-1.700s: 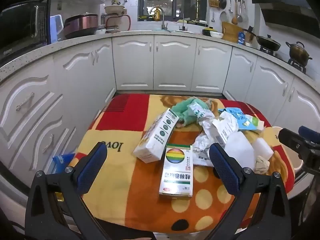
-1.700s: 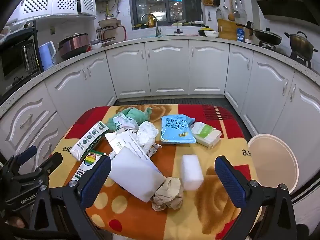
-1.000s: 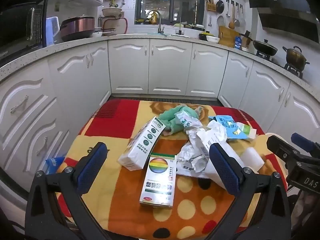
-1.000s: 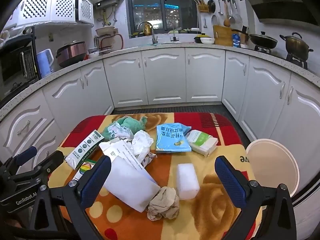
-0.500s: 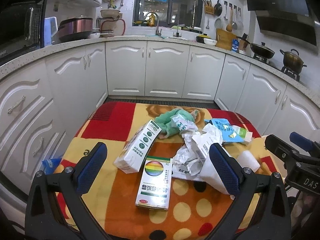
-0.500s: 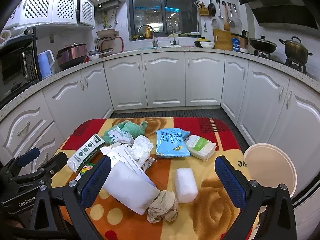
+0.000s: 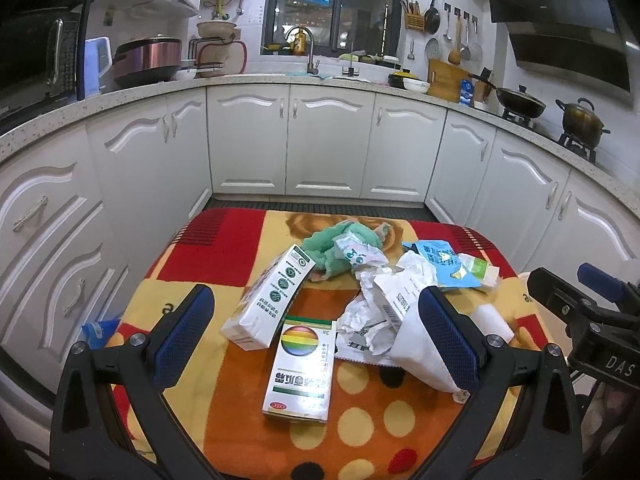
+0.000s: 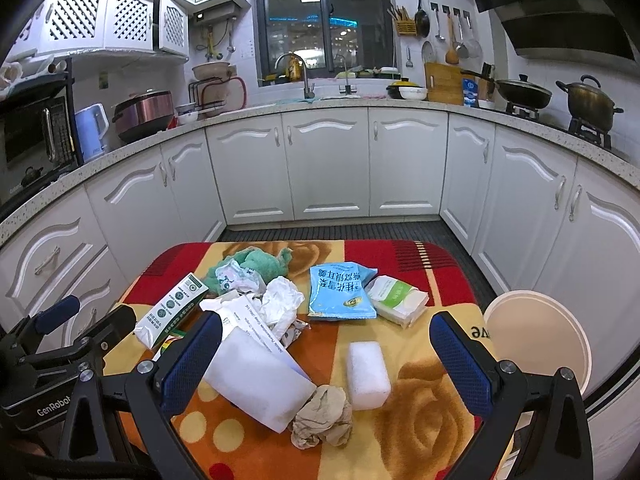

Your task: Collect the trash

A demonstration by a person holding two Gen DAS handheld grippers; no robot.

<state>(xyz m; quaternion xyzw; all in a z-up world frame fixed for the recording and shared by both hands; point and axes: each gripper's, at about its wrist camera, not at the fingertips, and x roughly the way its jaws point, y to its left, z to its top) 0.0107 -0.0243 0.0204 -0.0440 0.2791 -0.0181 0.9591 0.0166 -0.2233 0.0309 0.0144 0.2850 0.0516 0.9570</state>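
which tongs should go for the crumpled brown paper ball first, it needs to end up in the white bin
Right. The brown paper ball lies just ahead between the right tongs, which are open, and the white bin sits on that same side. The left tongs hover over the rainbow box, farther from both.

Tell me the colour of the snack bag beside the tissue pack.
Light blue bag; clearest in the right wrist view.
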